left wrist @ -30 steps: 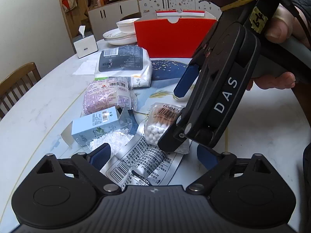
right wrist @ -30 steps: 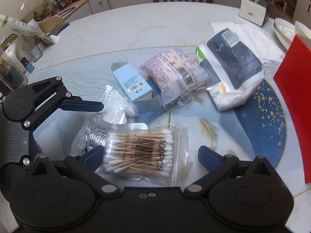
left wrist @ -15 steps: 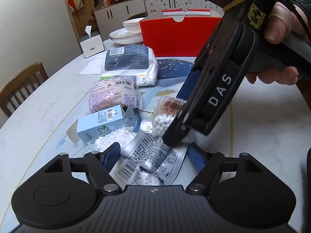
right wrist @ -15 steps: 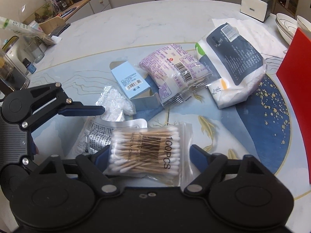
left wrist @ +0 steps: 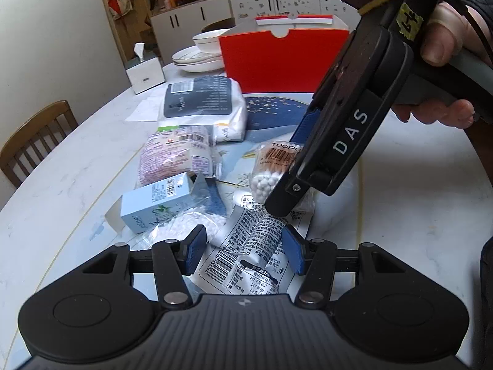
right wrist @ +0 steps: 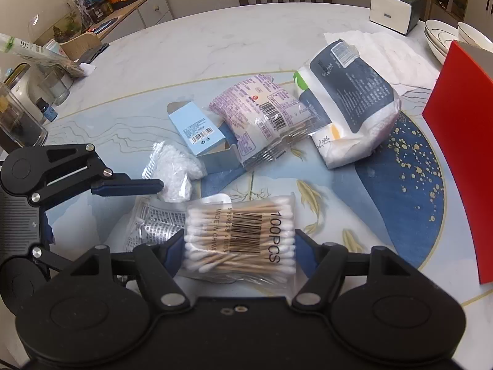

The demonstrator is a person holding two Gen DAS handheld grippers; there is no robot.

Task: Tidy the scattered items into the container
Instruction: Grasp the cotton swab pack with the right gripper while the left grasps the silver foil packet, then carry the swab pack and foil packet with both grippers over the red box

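Note:
My right gripper [right wrist: 238,246] has its jaws closing, and both pads press the sides of a clear bag of cotton swabs [right wrist: 243,234]. My left gripper [left wrist: 243,249] is closing too. A silver foil packet [left wrist: 246,246] lies between its fingers [left wrist: 195,246], which stand just clear of it. Scattered beyond are a light blue box [left wrist: 154,203], a bag of white beads [left wrist: 185,228], a pink-purple packet [left wrist: 172,157] and a white-and-dark tissue pack [left wrist: 203,104]. The red container [left wrist: 283,58] stands upright at the back.
A tissue box [left wrist: 144,74] and stacked plates with a bowl [left wrist: 200,55] sit behind the red container's left side. A wooden chair [left wrist: 34,135] stands at the round marble table's edge. Jars and snack bags [right wrist: 37,71] crowd the far left in the right wrist view.
Both grippers' jaws have narrowed. The right one has closed onto the cotton swab bag; the left one has drawn in around the foil packet. Neither hand has moved much.

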